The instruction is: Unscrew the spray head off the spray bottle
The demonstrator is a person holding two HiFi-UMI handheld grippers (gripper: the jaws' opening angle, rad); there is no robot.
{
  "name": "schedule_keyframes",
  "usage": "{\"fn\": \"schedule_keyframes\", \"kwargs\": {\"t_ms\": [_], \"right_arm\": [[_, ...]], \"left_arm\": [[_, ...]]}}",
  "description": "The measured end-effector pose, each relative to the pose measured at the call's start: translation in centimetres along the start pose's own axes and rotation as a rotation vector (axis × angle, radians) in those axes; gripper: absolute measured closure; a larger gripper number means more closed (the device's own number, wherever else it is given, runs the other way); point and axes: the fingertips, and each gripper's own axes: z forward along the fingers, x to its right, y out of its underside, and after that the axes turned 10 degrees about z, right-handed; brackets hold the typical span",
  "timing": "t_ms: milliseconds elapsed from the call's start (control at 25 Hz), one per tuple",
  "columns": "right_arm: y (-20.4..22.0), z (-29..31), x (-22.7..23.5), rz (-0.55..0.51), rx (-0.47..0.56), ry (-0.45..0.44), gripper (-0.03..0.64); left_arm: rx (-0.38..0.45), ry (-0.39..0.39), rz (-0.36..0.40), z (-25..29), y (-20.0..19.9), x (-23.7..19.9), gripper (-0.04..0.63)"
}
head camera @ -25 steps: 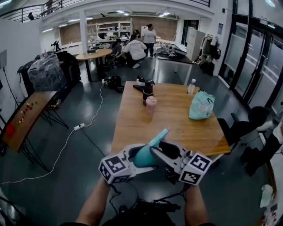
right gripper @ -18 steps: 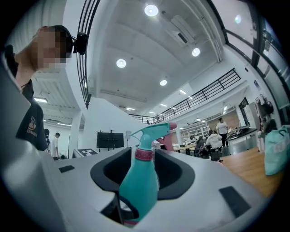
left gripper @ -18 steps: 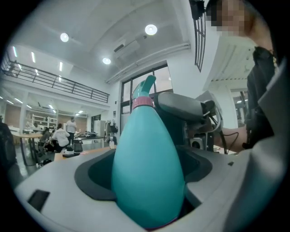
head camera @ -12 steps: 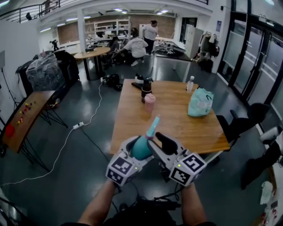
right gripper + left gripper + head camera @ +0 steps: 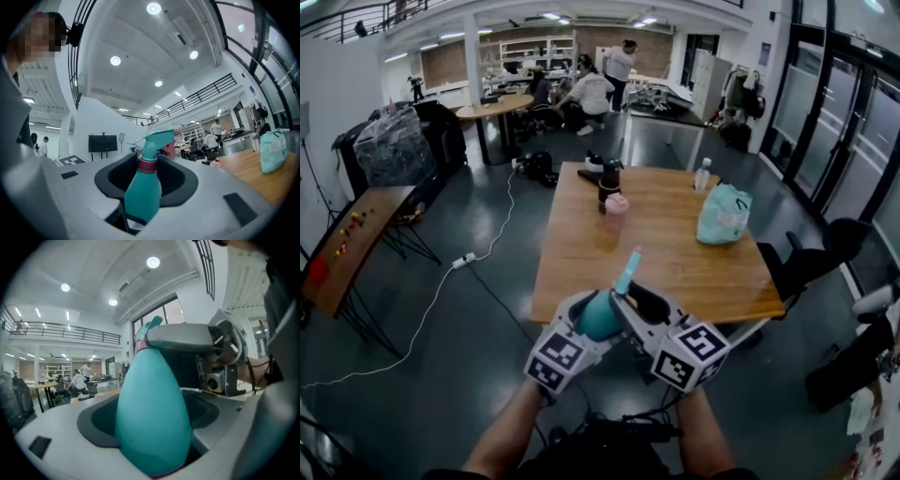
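A teal spray bottle (image 5: 598, 317) is held up in front of me, before the near edge of the wooden table (image 5: 675, 272). My left gripper (image 5: 589, 319) is shut on its fat body (image 5: 152, 413), which fills the left gripper view. The spray head (image 5: 157, 139) and its dark red collar (image 5: 148, 165) point up and away. My right gripper (image 5: 630, 298) has come in from the right. Its jaws are closing, and the black pads (image 5: 180, 180) sit against the collar on both sides. The trigger nozzle (image 5: 626, 270) sticks up above both grippers.
On the table stand a pink cup (image 5: 616, 212), a dark bottle (image 5: 608, 184), a clear water bottle (image 5: 703, 174) and a teal bag (image 5: 724, 214). A black chair (image 5: 811, 262) is at its right. A long side table (image 5: 347, 244) stands far left, and people (image 5: 591, 94) work at the back.
The bottle has swung from leaning right to nearly upright. Both grippers have shifted slightly, and the right one has turned around the bottle's neck.
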Motion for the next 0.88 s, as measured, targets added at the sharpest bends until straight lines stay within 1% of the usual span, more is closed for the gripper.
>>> {"fn": "schedule_keyframes", "kwargs": {"t_ms": [160,400,480,520,560,640,720,800,880], "right_arm": [[-0.2,-0.7,-1.0,0.005,-0.007,-0.081,0.477],[-0.2,-1.8,-2.2,0.0,-0.018,-0.235,0.477],[-0.2,-2.2,-2.5,0.008,-0.02,-0.278,0.477],[-0.3,-2.3,-2.5,0.01,-0.018,-0.288,0.477],[-0.3,-2.3,-2.5,0.011,-0.014,-0.286,0.477],[-0.3,-2.1,-2.2,0.01,-0.003,-0.252,0.474],[-0.5,-1.9,-1.8,0.009,0.016,-0.209,0.471],[-0.7,-1.8,-1.5,0.017,0.035,-0.181,0.446],[-0.7,-1.6,-1.2,0.02,0.039,-0.153,0.446]], "left_arm": [[0.052,0.127,-0.041,-0.7,-0.8,1.3,0.178],[0.129,0.324,-0.07,-1.6,-1.7,3.2,0.178],[0.146,0.364,-0.071,-1.9,-2.0,3.7,0.179],[0.152,0.369,-0.069,-1.9,-2.0,3.8,0.178],[0.156,0.364,-0.068,-1.9,-2.1,3.7,0.178],[0.155,0.322,-0.065,-1.7,-2.0,3.2,0.178],[0.14,0.254,-0.062,-1.6,-1.7,2.2,0.178],[0.119,0.182,-0.06,-1.4,-1.4,1.2,0.178],[0.095,0.119,-0.051,-1.1,-1.0,0.4,0.178]]}}
